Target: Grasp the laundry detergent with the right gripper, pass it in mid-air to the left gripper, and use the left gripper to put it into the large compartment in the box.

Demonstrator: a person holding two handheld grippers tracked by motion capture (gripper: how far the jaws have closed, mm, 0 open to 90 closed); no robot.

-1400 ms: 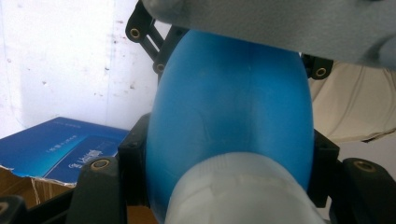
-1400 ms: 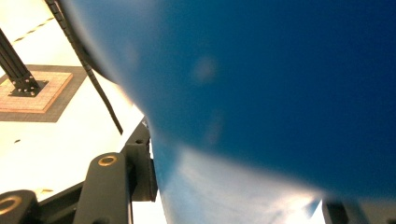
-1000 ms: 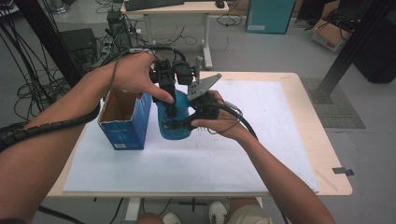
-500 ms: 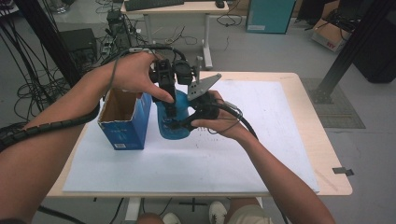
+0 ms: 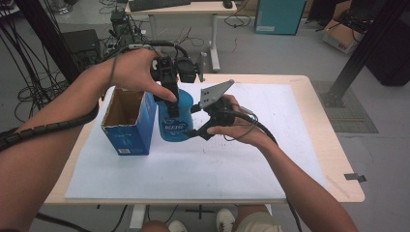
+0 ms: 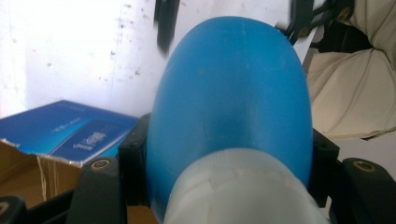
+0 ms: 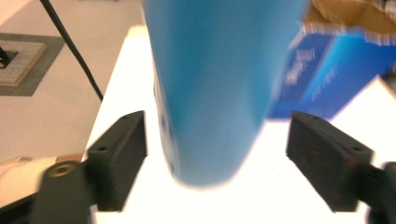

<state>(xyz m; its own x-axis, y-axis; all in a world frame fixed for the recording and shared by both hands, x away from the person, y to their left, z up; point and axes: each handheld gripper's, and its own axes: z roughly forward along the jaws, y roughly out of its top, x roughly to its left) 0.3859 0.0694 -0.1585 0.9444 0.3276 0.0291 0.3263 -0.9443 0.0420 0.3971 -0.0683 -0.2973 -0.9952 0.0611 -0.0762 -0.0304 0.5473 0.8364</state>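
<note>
A blue bottle (image 5: 174, 123) stands upright on the white sheet, next to an open blue carton (image 5: 126, 126). My left gripper (image 5: 172, 102) comes down from above and is shut on the blue bottle (image 6: 233, 102), with black pads (image 6: 134, 171) pressing both sides below its whitish neck. My right gripper (image 5: 192, 122) reaches the bottle from the right. Its jaws have just been opening. In the right gripper view the bottle (image 7: 219, 84) stands between the pads (image 7: 122, 154) with a gap on each side, so my right gripper (image 7: 217, 140) is open.
The blue carton (image 6: 70, 135) (image 7: 327, 70) has a torn open top and touches the bottle's left side. The white sheet (image 5: 241, 164) covers most of the wooden table (image 5: 333, 159). Cables trail from both grippers. A desk and black posts stand behind the table.
The right gripper's jaws have drawn apart from the bottle's sides. Both hands, the bottle and the carton stay where they were.
</note>
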